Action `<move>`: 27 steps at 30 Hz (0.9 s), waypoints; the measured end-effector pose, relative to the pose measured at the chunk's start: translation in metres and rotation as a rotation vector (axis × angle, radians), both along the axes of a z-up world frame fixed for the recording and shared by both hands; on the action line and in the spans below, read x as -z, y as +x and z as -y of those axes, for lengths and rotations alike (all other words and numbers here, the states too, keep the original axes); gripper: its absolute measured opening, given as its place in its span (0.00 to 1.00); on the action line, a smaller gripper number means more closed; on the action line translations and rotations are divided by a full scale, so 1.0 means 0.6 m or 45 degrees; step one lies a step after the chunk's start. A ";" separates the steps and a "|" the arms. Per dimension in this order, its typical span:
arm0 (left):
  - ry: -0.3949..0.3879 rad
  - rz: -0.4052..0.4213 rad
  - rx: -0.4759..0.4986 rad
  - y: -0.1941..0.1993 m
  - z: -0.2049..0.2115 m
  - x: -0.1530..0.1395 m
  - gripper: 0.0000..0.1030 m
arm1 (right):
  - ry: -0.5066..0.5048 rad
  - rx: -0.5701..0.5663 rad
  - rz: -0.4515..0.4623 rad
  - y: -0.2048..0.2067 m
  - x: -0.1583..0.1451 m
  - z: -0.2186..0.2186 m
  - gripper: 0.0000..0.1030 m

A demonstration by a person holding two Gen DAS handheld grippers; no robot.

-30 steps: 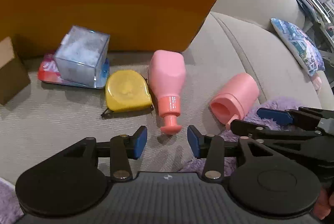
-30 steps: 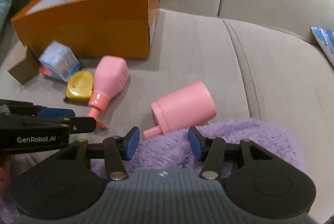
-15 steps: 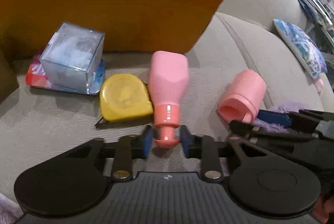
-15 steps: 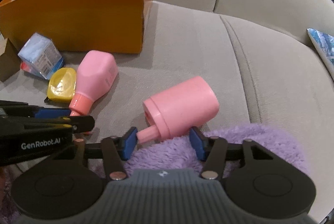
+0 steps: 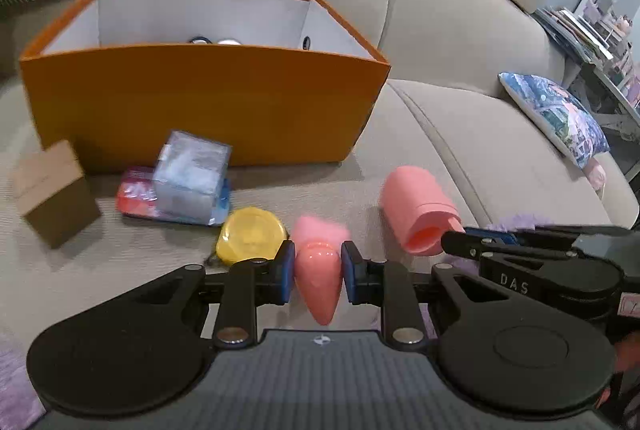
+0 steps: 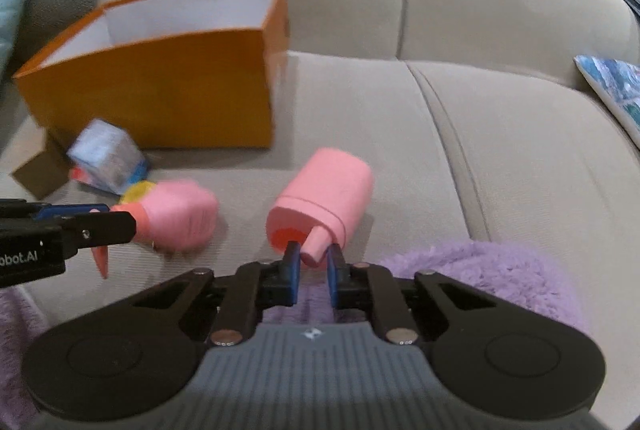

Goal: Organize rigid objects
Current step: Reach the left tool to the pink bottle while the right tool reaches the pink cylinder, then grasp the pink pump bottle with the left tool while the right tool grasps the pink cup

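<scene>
My left gripper is shut on the orange neck of a pink bottle and holds it off the sofa seat, cap toward the camera. The right wrist view shows that bottle hanging from the left gripper. My right gripper is shut on the short spout of a pink cylindrical container. The container's far end still rests on the cushion. An open orange box stands behind, with a few small items at its bottom.
A yellow tape measure, a clear cube on a flat red-and-blue pack, and a brown carton lie before the box. A purple fluffy cloth covers the near seat. A blue patterned cushion is at right.
Both grippers went from open to shut. The left closed on the bottle's neck and lifted it; the right closed on the pink container's spout. Both cameras rose, showing the box's inside.
</scene>
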State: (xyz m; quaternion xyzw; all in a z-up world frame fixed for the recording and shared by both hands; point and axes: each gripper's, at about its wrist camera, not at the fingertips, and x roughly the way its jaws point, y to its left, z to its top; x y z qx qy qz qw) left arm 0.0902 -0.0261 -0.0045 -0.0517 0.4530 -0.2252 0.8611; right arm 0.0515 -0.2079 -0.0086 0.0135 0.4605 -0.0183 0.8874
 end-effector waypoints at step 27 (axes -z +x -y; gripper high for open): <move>0.122 0.047 -0.090 -0.051 -0.068 0.001 0.27 | 0.157 -0.405 0.035 -0.017 -0.010 -0.132 0.15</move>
